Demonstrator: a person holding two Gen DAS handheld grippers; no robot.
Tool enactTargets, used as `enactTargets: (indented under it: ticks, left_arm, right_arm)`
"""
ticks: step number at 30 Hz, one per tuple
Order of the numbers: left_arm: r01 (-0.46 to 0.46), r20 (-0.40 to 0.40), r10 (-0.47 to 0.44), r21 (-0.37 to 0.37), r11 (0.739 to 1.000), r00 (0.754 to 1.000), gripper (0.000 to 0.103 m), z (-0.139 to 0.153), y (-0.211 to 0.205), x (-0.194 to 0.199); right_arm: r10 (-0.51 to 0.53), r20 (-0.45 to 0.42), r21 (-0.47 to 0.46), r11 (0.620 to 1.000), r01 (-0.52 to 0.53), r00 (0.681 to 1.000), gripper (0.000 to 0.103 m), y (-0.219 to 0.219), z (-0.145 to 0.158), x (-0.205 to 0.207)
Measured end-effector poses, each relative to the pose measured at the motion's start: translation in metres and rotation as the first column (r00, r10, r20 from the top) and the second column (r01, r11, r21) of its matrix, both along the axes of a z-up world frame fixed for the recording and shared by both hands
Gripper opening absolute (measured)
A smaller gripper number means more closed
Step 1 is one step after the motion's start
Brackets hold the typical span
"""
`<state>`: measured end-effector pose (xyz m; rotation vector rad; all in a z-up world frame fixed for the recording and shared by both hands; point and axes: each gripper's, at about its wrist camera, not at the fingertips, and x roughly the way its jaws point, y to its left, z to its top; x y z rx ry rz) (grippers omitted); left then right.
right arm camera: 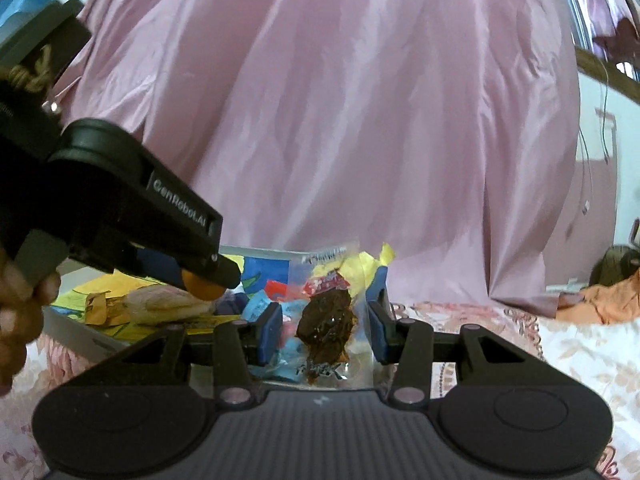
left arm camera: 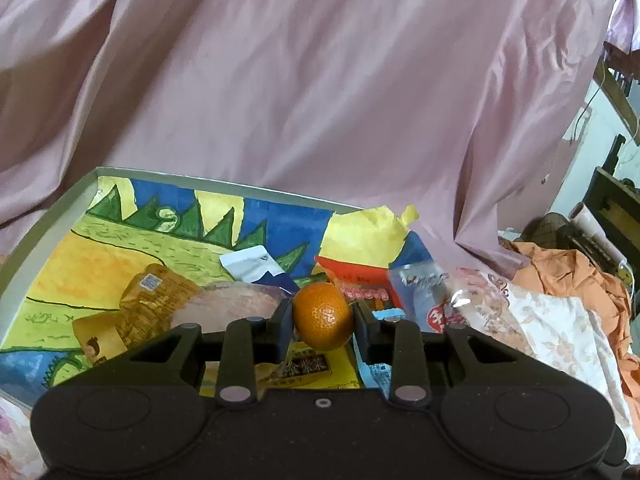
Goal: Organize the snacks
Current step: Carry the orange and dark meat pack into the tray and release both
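Observation:
My left gripper [left arm camera: 322, 316] is shut on a small orange mandarin [left arm camera: 323, 316] and holds it just above a shallow box [left arm camera: 52, 216] lined with a bright painted picture. The box holds several snack packets, among them a tan packet [left arm camera: 140, 312] and a red one [left arm camera: 352, 276]. In the right wrist view my right gripper [right arm camera: 325, 320] is open around a clear packet of dark brown dried meat [right arm camera: 326, 320], its blue pads on either side. The left gripper [right arm camera: 208, 276] with the mandarin [right arm camera: 202, 286] shows at the left.
A pink satin curtain [left arm camera: 320, 80] hangs behind the box. The box rests on a floral cloth [left arm camera: 540, 320], with crumpled orange fabric [left arm camera: 580, 276] to the right. A person's hand [right arm camera: 20, 312] holds the left gripper at the left edge.

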<state>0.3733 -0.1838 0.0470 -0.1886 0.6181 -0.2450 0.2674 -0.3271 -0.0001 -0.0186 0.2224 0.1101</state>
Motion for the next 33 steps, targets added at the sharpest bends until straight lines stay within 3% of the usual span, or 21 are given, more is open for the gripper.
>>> enactTargets:
  ticks: [8,14,17,20,28,33]
  left_arm:
    - [0.001,-0.023,-0.001,0.000,1.000,1.000,0.036,-0.007,-0.005,0.003]
    - [-0.054,-0.049,0.051,-0.067,0.996,0.998,0.061,-0.009,0.004,0.002]
    - [-0.064,-0.042,0.060,-0.103,0.993,0.997,0.074,-0.005,0.009,-0.002]
    - [-0.065,-0.034,0.060,-0.137,0.988,0.998,0.086,0.002,0.011,-0.009]
    - [-0.081,0.006,0.084,-0.194,0.978,0.996,0.099,0.026,0.024,-0.035]
    - [-0.105,0.050,0.118,-0.204,0.973,0.992,0.102,0.042,0.039,-0.059]
  right_arm:
    - [0.011,-0.026,0.039,0.999,-0.010,1.000,0.050,-0.006,-0.001,0.007]
    - [0.013,-0.035,0.058,0.998,-0.011,0.999,0.058,-0.009,0.000,0.010]
    - [0.014,-0.032,0.052,0.999,-0.012,0.999,0.065,-0.008,0.002,0.009]
    - [0.014,-0.021,0.047,0.999,-0.013,1.000,0.081,-0.006,0.004,0.005]
    - [-0.031,0.026,0.028,0.999,0.030,0.999,0.101,-0.003,0.025,-0.014]
    - [-0.057,0.063,0.044,0.998,0.054,0.996,0.103,-0.001,0.042,-0.034]
